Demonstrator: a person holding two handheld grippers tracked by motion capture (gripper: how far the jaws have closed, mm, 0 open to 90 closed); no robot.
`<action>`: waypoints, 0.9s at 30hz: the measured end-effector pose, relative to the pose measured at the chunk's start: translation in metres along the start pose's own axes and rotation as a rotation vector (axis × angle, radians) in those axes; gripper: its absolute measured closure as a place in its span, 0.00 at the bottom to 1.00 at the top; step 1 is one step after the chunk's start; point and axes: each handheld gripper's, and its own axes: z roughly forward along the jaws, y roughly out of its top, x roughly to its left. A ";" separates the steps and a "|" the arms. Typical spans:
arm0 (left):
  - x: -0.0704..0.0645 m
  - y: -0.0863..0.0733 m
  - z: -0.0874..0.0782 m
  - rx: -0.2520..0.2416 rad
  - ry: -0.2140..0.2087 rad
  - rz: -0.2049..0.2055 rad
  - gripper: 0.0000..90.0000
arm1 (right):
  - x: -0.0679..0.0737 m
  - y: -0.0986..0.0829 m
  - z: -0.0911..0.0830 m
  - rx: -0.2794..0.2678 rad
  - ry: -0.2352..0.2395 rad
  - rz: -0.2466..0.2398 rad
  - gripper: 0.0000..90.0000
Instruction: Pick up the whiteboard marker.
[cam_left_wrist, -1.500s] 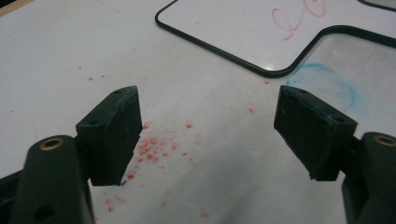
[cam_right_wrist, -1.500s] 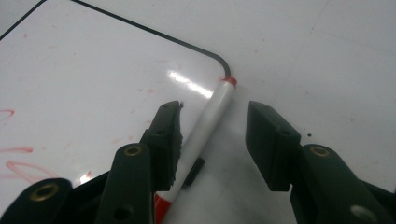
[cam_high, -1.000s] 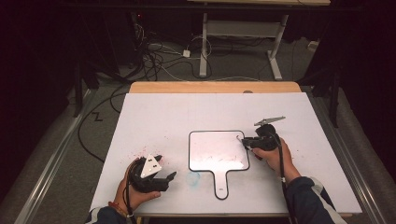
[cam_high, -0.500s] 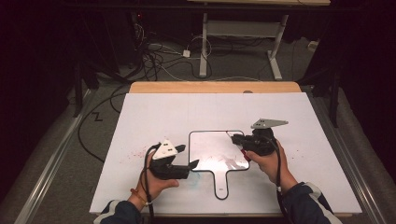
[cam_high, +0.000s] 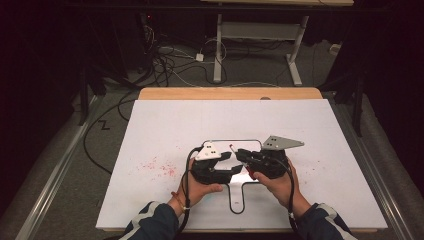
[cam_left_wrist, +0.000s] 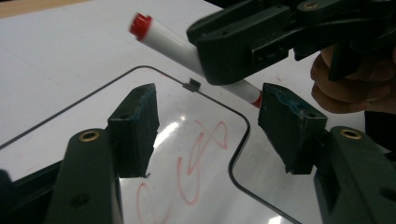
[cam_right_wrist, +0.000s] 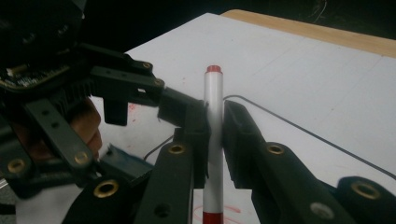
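Observation:
A small whiteboard (cam_high: 236, 197) with a handle lies at the table's middle; red scribbles (cam_left_wrist: 201, 154) cross its surface. My right gripper (cam_high: 241, 153) hovers over the board, shut on a white marker (cam_right_wrist: 214, 107) with red ends, gripping it at mid-body. The marker (cam_left_wrist: 163, 39) points up and away at a slant, one red end (cam_high: 231, 146) sticking out past the jaws. My left gripper (cam_left_wrist: 210, 116) is open just beneath the marker, one pad (cam_left_wrist: 135, 126) on each side of its lower end, nothing between them. In the high view the left gripper (cam_high: 234, 172) faces the right one closely.
Red smudges (cam_high: 157, 166) dot the white table cover (cam_high: 165, 125) left of the board. A wooden table edge (cam_high: 230, 93) runs along the back. Cables and desk legs (cam_high: 217, 50) lie on the floor beyond.
My left gripper has travelled right from the table's front left to the board. The right gripper has shifted left with the marker, so the two now meet.

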 end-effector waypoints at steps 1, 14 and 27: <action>0.000 0.000 0.000 0.000 0.000 0.000 0.45 | 0.000 0.000 0.000 -0.006 0.009 0.001 0.90; -0.003 0.002 0.005 0.008 0.038 0.051 0.76 | 0.010 -0.002 0.002 -0.025 -0.015 -0.029 0.90; 0.003 -0.007 0.002 0.011 0.116 0.105 0.87 | 0.013 -0.003 -0.006 -0.068 -0.064 -0.040 0.70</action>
